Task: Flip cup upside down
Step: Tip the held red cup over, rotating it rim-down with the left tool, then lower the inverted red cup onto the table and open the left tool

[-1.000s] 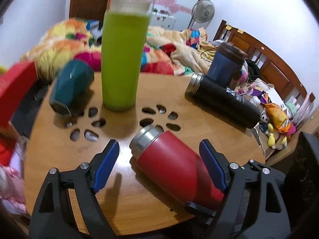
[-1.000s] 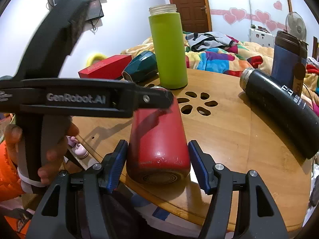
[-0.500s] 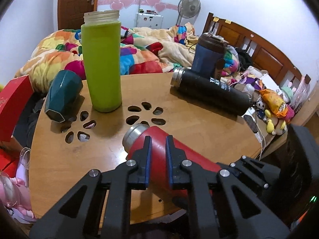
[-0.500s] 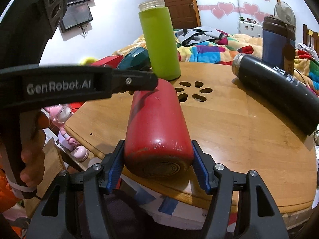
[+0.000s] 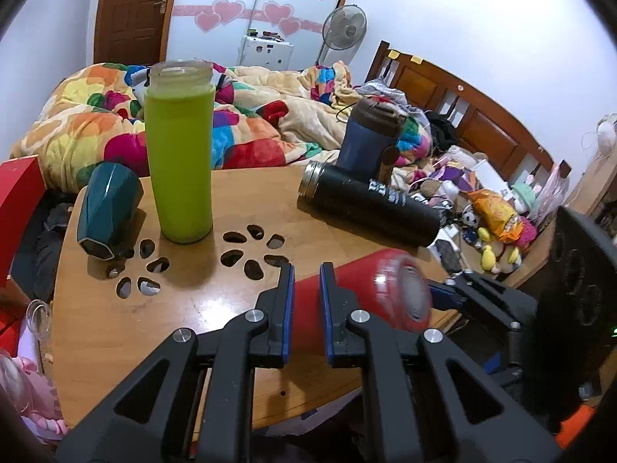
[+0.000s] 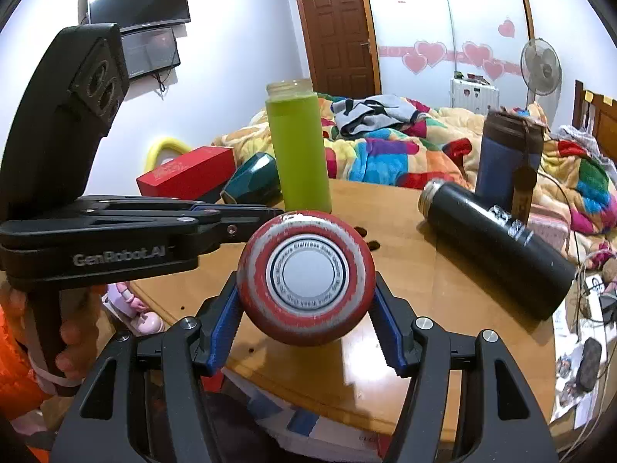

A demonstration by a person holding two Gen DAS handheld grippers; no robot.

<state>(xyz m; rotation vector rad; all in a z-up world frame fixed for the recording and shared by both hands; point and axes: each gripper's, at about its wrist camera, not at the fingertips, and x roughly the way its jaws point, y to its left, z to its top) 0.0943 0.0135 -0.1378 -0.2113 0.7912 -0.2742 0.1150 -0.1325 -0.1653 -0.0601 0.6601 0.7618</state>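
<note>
The red steel cup [image 6: 306, 276] is held off the round wooden table [image 6: 455, 332], tilted with its round base toward the right wrist camera. My right gripper [image 6: 306, 324] is shut on the red cup near its base. In the left wrist view the red cup [image 5: 370, 297] shows behind my left gripper [image 5: 306, 305], whose blue pads are nearly together with nothing between them. The left gripper [image 6: 246, 216] shows in the right wrist view just left of the cup.
A tall green bottle [image 5: 179, 166] stands at the back of the table [image 5: 127, 332]. A teal cup [image 5: 108, 210] lies on its side to the left. A black flask [image 5: 366, 204] lies at the right, a blue tumbler [image 5: 366, 142] behind it. A bed lies beyond.
The left gripper shut and drew away from the red cup. The right gripper closed on the cup's base and lifted it off the table, tilting the base up toward its camera.
</note>
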